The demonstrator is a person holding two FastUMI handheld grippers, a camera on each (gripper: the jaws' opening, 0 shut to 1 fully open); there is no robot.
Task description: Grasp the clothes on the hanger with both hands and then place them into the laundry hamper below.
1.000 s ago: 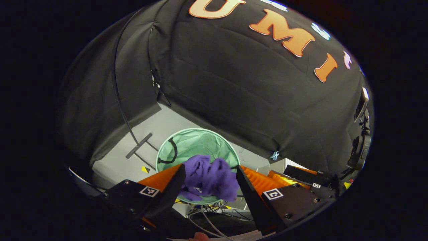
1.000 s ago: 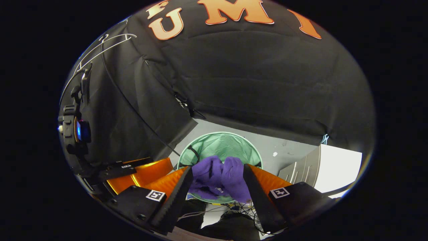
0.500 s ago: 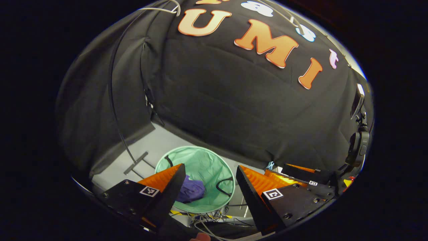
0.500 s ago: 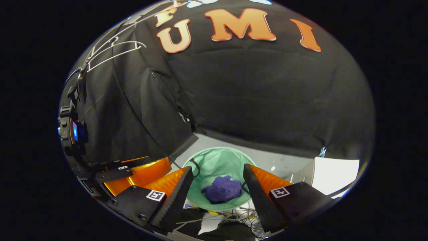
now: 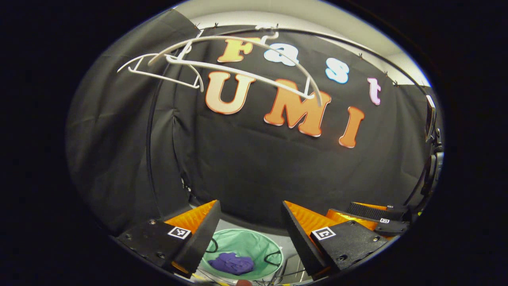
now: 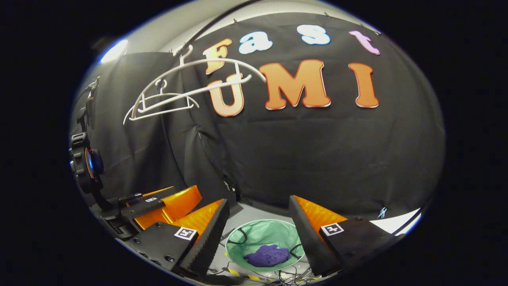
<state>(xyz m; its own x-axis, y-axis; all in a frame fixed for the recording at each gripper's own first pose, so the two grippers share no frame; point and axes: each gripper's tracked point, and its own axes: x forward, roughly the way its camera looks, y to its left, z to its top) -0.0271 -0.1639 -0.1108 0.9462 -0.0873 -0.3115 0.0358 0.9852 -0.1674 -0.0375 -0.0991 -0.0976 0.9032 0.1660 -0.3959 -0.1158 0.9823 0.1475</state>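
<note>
I am holding the left gripper (image 5: 251,222) with its jaws spread wide and nothing between them, and the right gripper (image 6: 258,220) is spread and empty in the same way. That makes sense to me as a released pose: the purple clothes (image 6: 267,255) are lying in the bottom of the green laundry hamper (image 6: 258,234), so neither pair of fingers has anything to pinch. In the left gripper view the clothes (image 5: 232,263) are showing at about 6 o'clock, low between my fingers, inside the hamper (image 5: 254,244) and slightly toward its 7 o'clock side.

Both cameras are looking more at the wall than at the floor, and I judge the grippers are tilted up, well clear of the hamper rim. The white hangers (image 5: 222,67) are hanging bare at about 11 o'clock in the left gripper view and at about 10 o'clock (image 6: 174,95) in the right gripper view, with no garment on them.

The clothes are sitting as a crumpled heap, not spread out. In the right gripper view the heap is reading slightly longer from 9 to 3 o'clock than it is deep, lying flat; no collar, sleeve or hem is telling me which way it points. I judge the task essentially done.
</note>
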